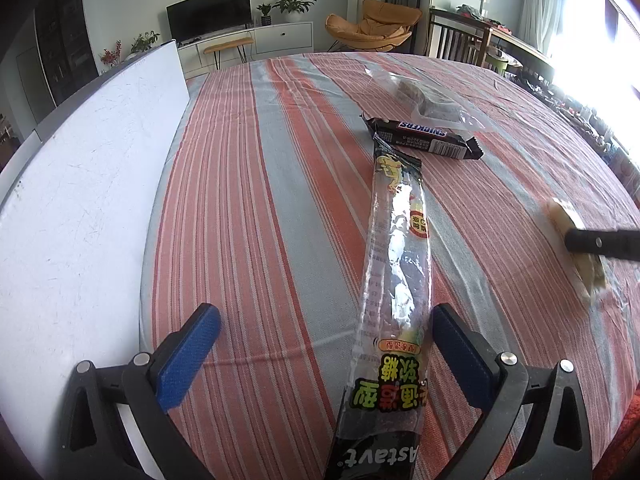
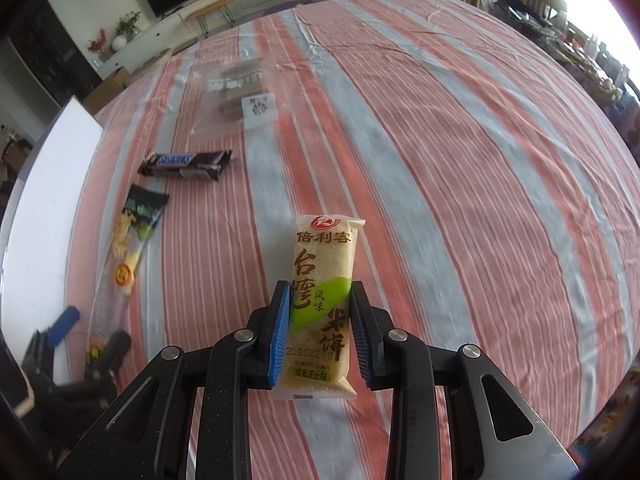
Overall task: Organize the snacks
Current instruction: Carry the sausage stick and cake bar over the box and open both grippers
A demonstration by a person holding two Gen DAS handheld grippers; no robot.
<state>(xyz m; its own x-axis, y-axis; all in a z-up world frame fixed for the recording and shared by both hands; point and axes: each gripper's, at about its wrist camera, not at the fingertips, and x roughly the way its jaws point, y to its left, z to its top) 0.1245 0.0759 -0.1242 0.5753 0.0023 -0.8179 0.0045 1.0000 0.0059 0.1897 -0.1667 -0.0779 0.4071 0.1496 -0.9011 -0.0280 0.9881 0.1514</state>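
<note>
My right gripper [image 2: 319,300] is shut on a yellow rice cracker packet [image 2: 324,256], and both blue pads press its long sides over the striped tablecloth. The left wrist view shows this packet [image 1: 560,216] at the far right with a black finger across it. My left gripper [image 1: 324,360] stands open above the cloth. A long clear gummy candy pack [image 1: 396,264] lies between its fingers, close to the right pad [image 1: 460,356]. In the right wrist view this candy pack [image 2: 128,248] lies at the left, with the left gripper [image 2: 92,336] at its near end.
A Snickers bar [image 1: 420,136] [image 2: 184,164] lies beyond the candy pack's far end. Behind it is a clear bag of brown snacks [image 1: 424,100] [image 2: 244,92]. A white flat panel [image 1: 80,200] [image 2: 36,220] runs along the table's left side. Striped cloth [image 2: 460,160] stretches to the right.
</note>
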